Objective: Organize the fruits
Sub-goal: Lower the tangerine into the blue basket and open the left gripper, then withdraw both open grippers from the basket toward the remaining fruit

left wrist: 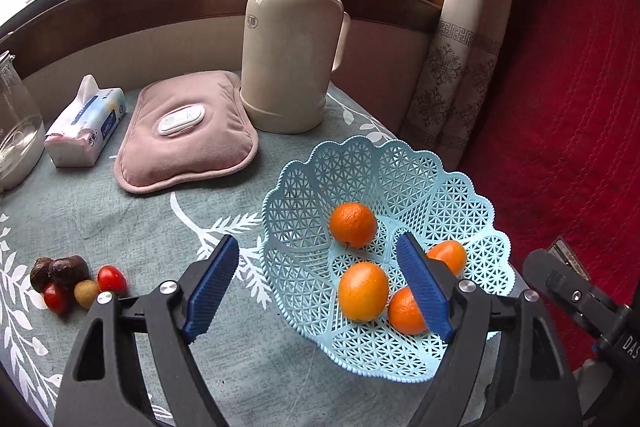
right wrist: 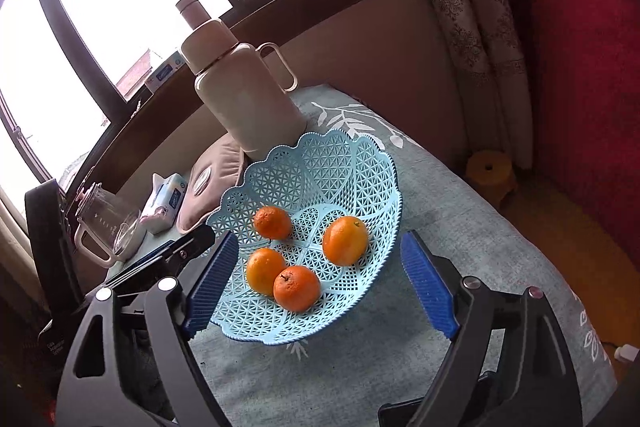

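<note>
Both tongs are standing released, with nothing between the blue pads: the left gripper (left wrist: pixel 320 285) is hanging over the near edge of the light blue basket (left wrist: pixel 460 195), and the right gripper (right wrist: pixel 316 283) is facing the same basket from the other side. Four oranges (right wrist: pixel 345 240) are lying inside the basket. A small group of cherry tomatoes (left wrist: pixel 111 278) and dark little fruits (left wrist: pixel 68 267) is sitting on the grey leaf-patterned tablecloth (left wrist: pixel 120 219), well apart from the basket.

I see four orange fruits (left wrist: pixel 353 230) in a pale blue lattice basket (left wrist: pixel 472 203), on my grey-green, white-leafed surface (left wrist: pixel 120 219).
</note>
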Action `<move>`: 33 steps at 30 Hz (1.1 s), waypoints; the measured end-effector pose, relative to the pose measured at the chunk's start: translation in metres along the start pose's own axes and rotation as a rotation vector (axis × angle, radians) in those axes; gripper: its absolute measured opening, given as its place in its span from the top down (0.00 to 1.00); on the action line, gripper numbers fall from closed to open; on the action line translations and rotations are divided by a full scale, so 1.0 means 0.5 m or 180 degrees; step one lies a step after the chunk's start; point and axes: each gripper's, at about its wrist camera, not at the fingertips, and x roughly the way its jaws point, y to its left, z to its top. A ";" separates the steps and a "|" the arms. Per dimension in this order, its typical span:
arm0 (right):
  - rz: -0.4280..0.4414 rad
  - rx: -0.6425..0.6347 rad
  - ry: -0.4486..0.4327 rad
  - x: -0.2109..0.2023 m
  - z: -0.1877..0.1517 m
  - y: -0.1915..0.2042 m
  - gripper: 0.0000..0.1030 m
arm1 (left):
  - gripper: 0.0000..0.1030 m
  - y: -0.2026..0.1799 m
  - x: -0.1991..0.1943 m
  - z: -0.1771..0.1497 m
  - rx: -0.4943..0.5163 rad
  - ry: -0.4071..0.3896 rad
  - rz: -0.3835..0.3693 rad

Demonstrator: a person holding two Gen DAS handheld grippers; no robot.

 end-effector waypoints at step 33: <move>0.0040 -0.0281 -0.0747 -0.093 -0.009 0.055 0.02 | 0.05 0.147 -0.186 -0.016 -0.0454 -0.0502 0.0632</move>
